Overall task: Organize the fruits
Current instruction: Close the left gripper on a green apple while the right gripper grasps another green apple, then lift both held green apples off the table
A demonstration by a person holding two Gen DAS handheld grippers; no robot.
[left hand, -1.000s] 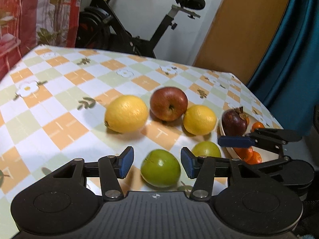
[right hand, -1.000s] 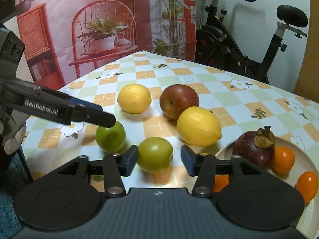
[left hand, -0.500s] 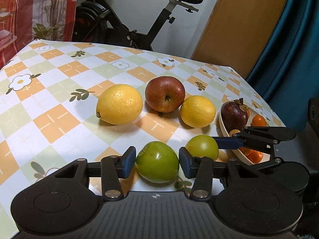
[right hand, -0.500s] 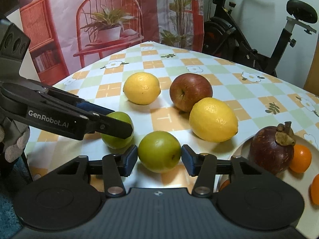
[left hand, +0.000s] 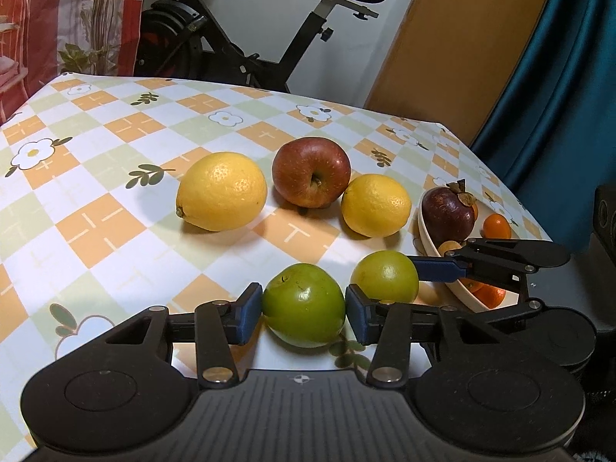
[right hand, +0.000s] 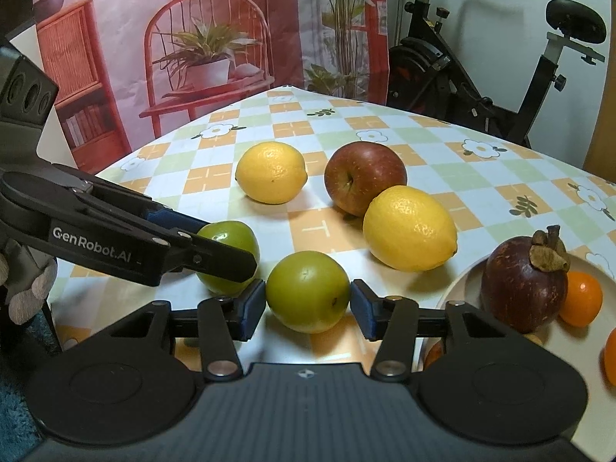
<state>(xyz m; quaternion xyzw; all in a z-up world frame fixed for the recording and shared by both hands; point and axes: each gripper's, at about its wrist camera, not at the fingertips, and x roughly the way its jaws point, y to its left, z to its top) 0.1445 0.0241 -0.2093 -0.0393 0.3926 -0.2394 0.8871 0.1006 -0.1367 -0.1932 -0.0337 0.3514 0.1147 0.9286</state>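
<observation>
**Left wrist view: each claw clamped on a green fruit**

Left wrist view shows the checkered surface (left hand: 96,227) carrying a red apple (left hand: 311,171) between two lemons, the larger lemon (left hand: 222,191) to its left. A plate (right hand: 462,285) at the right edge holds a dark mangosteen (right hand: 523,281). The left claw (left hand: 304,306) is clamped on the darker green fruit (left hand: 304,304). The right claw (right hand: 308,300) is clamped on the paler green fruit (right hand: 308,290), just beside it.
</observation>
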